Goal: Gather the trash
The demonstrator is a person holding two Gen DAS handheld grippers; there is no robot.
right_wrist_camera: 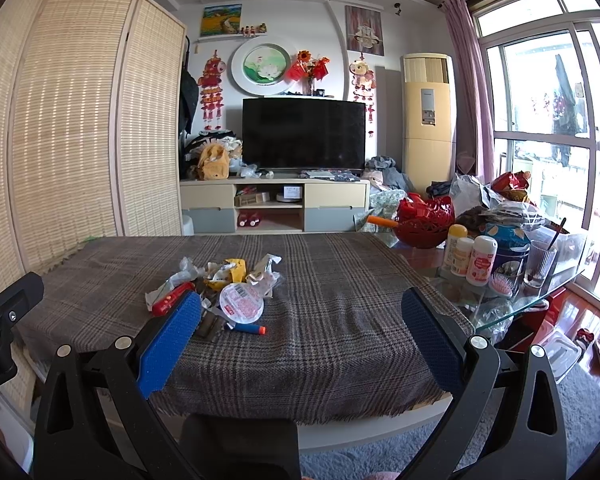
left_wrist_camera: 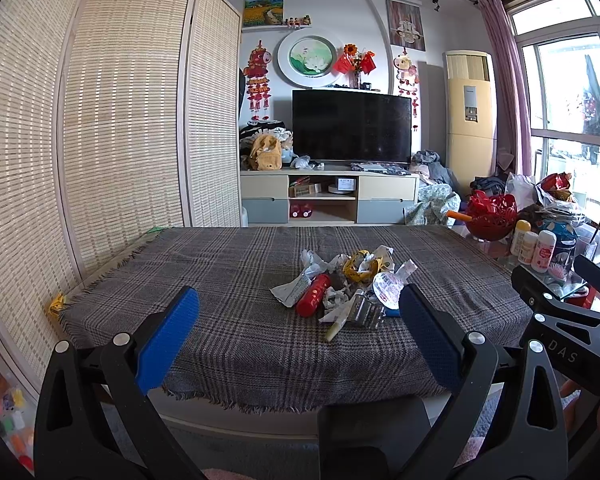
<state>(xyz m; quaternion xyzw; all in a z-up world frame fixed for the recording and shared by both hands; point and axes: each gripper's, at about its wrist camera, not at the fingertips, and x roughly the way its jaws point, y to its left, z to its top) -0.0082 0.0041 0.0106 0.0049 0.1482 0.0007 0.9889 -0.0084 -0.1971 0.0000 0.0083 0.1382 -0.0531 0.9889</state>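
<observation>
A heap of trash point(left_wrist_camera: 342, 288) sits near the middle of a table draped in a grey plaid cloth point(left_wrist_camera: 228, 280), with two blue-padded grippers held short of it.

The heap is loose and mixed — crumpled white paper scraps, a red cylindrical tube point(left_wrist_camera: 314, 301), a crushed yellow wrapper point(right_wrist_camera: 230, 271), a round peeled lid point(right_wrist_camera: 241, 304) printed pink and white, a creased silver foil piece point(left_wrist_camera: 365, 313) and a small blue pen with an orange tip point(right_wrist_camera: 247, 328). The left gripper point(left_wrist_camera: 300, 340) hangs over the table's near edge with its jaws spread wide and nothing between them; the right gripper point(right_wrist_camera: 300, 340) does the same — wide apart, holding nothing. A red basket point(right_wrist_camera: 424, 222) and several bottles point(right_wrist_camera: 470, 260) stand on a glass side table to the right.
</observation>
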